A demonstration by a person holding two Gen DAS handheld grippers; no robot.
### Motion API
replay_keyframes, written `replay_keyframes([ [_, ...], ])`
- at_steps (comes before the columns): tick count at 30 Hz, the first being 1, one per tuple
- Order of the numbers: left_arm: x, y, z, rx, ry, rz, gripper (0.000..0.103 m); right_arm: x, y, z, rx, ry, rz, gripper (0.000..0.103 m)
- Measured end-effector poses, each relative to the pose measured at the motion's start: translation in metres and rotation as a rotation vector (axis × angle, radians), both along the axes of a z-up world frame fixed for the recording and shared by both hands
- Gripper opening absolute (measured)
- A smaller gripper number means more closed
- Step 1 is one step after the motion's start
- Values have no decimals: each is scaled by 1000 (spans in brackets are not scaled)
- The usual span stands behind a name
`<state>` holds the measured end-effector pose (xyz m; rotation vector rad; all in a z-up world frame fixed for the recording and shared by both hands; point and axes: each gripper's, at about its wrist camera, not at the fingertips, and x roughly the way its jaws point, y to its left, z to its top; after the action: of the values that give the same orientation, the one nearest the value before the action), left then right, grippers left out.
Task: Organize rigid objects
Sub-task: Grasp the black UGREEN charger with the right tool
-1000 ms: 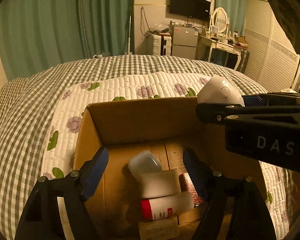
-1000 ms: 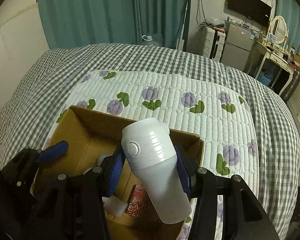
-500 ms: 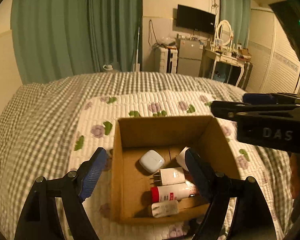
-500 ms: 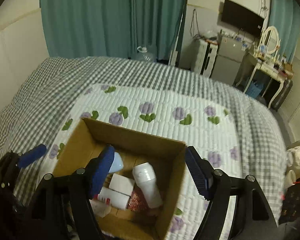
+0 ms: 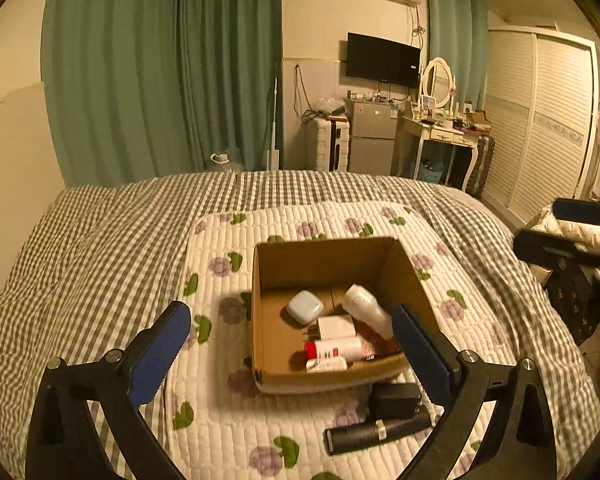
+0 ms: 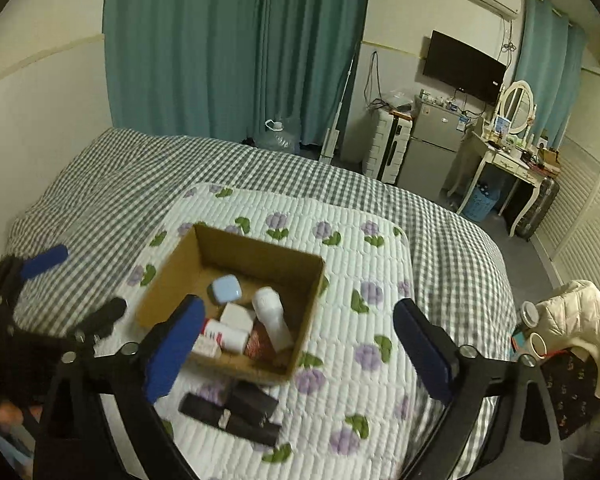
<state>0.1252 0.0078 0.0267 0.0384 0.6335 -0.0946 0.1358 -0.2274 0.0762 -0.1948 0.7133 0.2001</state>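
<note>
A cardboard box sits on a floral quilted mat on the bed. Inside lie a white bottle, a pale blue case, a white charger, a red-capped tube and a small box. A black adapter and a black cylinder lie on the mat in front of the box. My left gripper is open and empty, above and short of the box. My right gripper is open and empty, raised above the box's near right side.
The mat lies on a grey checked bedspread. A cream jacket on a chair stands right of the bed. Green curtains, a small fridge, a dressing table and a wall TV stand beyond the bed's far end.
The right gripper opened and let the white bottle go into the box. Both grippers then pulled back and up, away from the box.
</note>
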Motion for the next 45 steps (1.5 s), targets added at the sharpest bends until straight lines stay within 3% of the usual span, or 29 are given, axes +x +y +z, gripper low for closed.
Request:
replay_keyframes([
  [4,-6,8,-26,-14,28,22,103,-15,1,-28,-10,7,6,103],
  [12,0,15,-93,13,126,46,103,-1,21,-142,-73,209,24,103],
  [18,7,25,-134,16,191,81,103,16,21,-206,-10,342,-22,103],
  [23,13,30,-156,12,234,102,103,29,23,-237,40,411,-81,103],
  [28,16,31,-168,21,257,106,103,37,27,-256,50,426,-100,102],
  [30,16,30,-170,26,261,104,103,40,28,-263,70,439,-100,98],
  [33,15,27,-173,33,268,100,103,45,32,-272,84,465,-90,76],
  [39,9,14,-174,61,274,59,103,39,26,-270,82,473,-57,75],
  [45,-7,-20,-173,74,267,-65,103,24,-5,-238,25,410,-56,75],
])
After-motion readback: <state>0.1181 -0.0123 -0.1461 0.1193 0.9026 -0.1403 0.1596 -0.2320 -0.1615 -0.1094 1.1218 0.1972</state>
